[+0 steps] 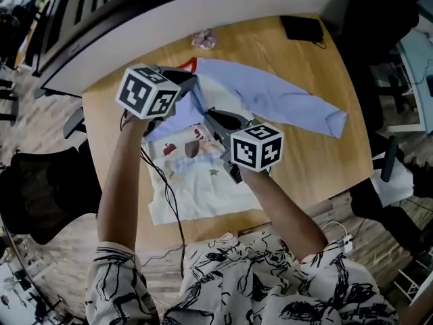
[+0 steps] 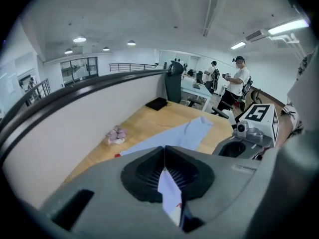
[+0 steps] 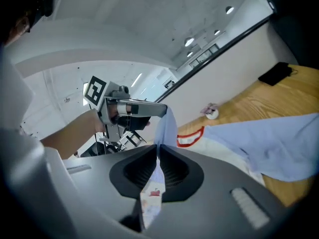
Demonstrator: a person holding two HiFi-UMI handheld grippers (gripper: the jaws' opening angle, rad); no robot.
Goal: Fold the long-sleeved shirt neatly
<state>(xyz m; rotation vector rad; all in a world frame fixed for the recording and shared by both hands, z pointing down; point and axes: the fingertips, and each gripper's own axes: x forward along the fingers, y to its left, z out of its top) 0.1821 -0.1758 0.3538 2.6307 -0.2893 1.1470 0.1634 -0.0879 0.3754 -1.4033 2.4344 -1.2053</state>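
Note:
A long-sleeved shirt (image 1: 203, 178) lies on the wooden table (image 1: 318, 161), white printed body toward me, red collar (image 1: 191, 64) at the far end. Its right light-blue sleeve (image 1: 284, 100) stretches out to the right. My left gripper (image 1: 193, 81) is shut on a strip of the other sleeve's fabric near the collar. My right gripper (image 1: 207, 112) is shut on the same fabric just beside it, and the cloth hangs between the two. In the left gripper view the pinched fabric (image 2: 169, 190) shows between the jaws of the left gripper (image 2: 164, 149). The right gripper view shows printed cloth (image 3: 151, 195) in the right gripper (image 3: 157, 146).
A small pink bundle (image 1: 203, 40) and a flat black item (image 1: 302, 28) lie near the table's far edge, along a curved white partition (image 1: 223, 9). Black chairs (image 1: 40, 195) stand left and right. A cable (image 1: 169, 202) runs across the shirt. People (image 2: 238, 86) stand far off.

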